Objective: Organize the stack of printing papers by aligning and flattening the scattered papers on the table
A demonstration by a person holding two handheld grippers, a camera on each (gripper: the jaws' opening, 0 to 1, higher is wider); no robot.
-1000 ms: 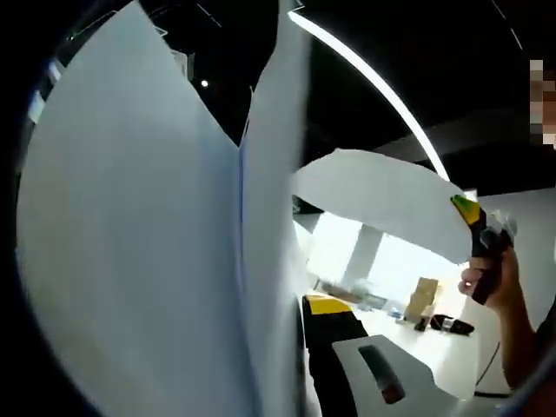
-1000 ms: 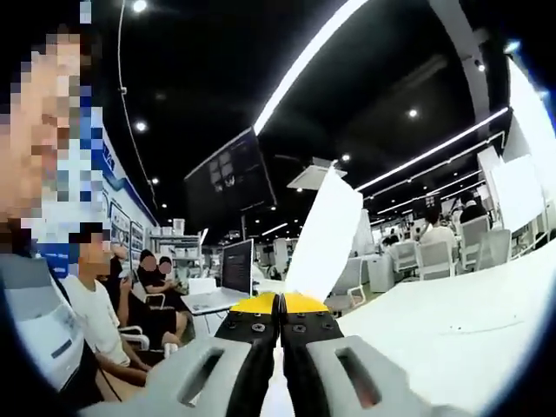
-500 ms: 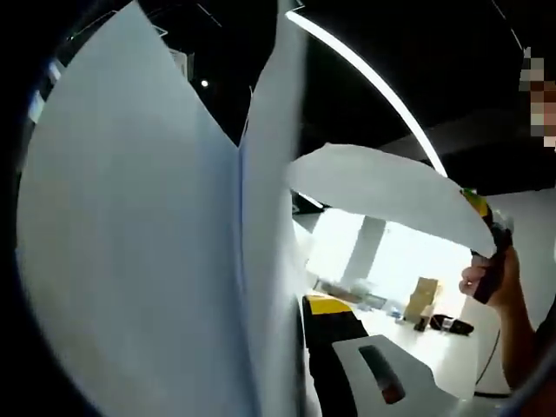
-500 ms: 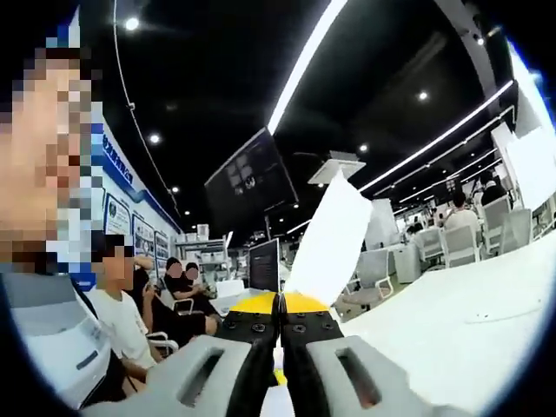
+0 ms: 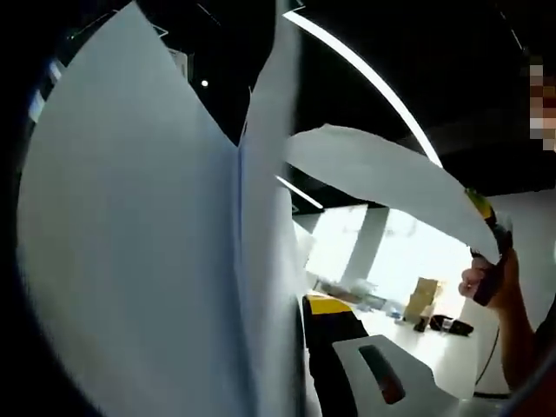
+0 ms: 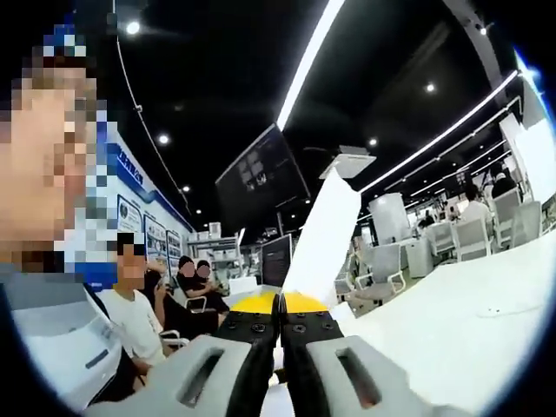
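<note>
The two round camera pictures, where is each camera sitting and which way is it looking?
Left gripper view: rides on the left gripper, tilted up toward the dark ceiling; white printing paper sheets rise close in front. The person's hand holds the right gripper.
Right gripper view: rides on the right gripper, looking across an office with a white table; its jaws are shut on a paper edge.
Shared: both see the same white paper and ceiling light strips.
</note>
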